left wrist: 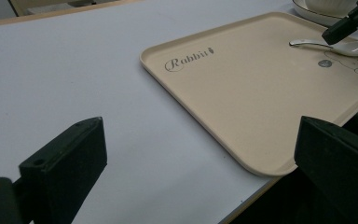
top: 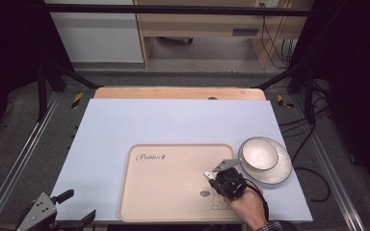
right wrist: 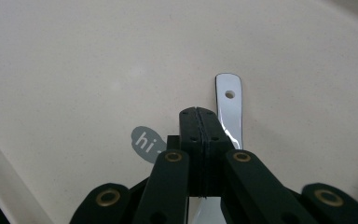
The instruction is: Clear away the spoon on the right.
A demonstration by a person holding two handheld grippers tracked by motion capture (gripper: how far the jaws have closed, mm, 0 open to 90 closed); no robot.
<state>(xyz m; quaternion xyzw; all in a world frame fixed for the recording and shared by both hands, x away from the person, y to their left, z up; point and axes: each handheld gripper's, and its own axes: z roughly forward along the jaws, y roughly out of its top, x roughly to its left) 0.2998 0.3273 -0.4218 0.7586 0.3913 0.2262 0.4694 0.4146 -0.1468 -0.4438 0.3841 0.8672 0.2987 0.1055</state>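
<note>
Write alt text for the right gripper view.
The right tongs, jaws pressed together, sit over a white spoon lying on a beige tray; whether they pinch it is unclear. The spoon's handle end has a small hole, and a grey "hi" speech bubble is printed beside the tongs.

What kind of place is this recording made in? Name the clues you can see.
Probably a lab or workshop set up for recording tabletop tasks: a table inside a black metal frame, loose cables on the floor, and a tray, spoon and bowl laid out as props.
</note>
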